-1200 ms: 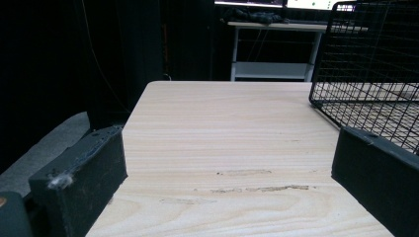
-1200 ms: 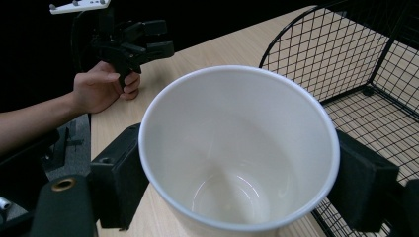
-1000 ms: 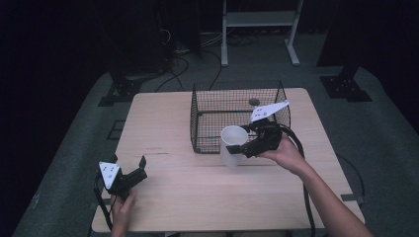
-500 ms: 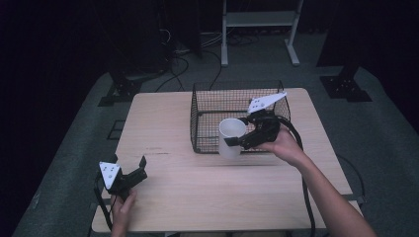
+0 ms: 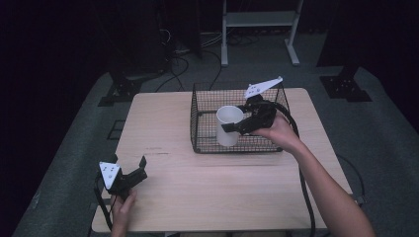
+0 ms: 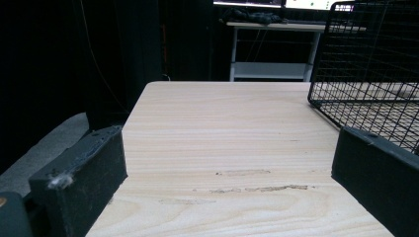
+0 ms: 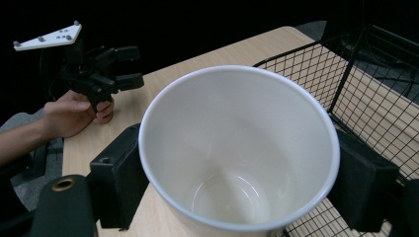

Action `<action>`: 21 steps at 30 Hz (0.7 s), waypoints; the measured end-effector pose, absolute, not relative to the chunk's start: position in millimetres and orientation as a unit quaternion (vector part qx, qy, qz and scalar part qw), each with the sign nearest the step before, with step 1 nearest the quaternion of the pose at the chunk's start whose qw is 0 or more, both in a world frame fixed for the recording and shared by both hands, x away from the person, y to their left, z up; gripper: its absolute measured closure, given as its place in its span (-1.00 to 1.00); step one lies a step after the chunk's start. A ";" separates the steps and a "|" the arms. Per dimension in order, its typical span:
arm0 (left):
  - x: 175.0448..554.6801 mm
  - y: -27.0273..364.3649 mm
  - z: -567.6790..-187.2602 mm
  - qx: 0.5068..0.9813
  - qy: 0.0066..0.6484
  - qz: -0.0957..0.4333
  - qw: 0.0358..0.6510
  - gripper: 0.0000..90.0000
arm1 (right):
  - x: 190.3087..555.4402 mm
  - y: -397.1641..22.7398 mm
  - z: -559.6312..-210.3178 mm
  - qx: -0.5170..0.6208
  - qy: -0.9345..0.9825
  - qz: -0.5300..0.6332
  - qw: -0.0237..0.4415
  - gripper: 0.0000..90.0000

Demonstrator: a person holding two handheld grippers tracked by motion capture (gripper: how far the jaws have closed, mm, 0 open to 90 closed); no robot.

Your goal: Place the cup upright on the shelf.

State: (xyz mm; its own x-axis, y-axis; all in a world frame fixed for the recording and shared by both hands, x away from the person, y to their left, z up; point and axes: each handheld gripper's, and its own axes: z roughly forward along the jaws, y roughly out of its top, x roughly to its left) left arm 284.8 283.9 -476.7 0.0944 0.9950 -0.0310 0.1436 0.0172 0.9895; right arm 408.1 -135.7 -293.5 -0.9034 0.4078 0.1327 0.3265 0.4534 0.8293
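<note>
Dark floor and cables surround the pale wooden table (image 5: pixel 197 197), where a black wire basket (image 5: pixel 207 143) stands toward its far right. At the basket's near wall the right gripper (image 5: pixel 232 127) clamps a plain white ceramic cup (image 5: pixel 229 126) by its sides; the cup is upright, long axis vertical, mouth up, empty, with no legible writing. Near the table's front left corner the left gripper (image 5: pixel 141 168) rests with jaws spread, holding nothing.
</note>
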 end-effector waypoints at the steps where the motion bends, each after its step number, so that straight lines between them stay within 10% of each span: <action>1: 284.8 283.9 -476.6 0.552 0.516 0.432 0.493 -1.00 | 409.9 -135.2 -292.8 0.217 0.850 0.478 0.041 -0.57; 21: 285.6 283.5 -476.9 0.553 0.515 0.432 0.493 -1.00 | 452.8 -124.7 -289.3 0.240 0.852 0.463 0.052 -0.57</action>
State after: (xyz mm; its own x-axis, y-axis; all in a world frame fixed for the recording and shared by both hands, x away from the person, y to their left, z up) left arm 285.6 283.5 -476.9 0.0965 0.9949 -0.0295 0.1431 0.0154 0.9896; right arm 452.8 -124.7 -289.3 -0.8793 0.4574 0.1329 0.3604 0.4566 0.8134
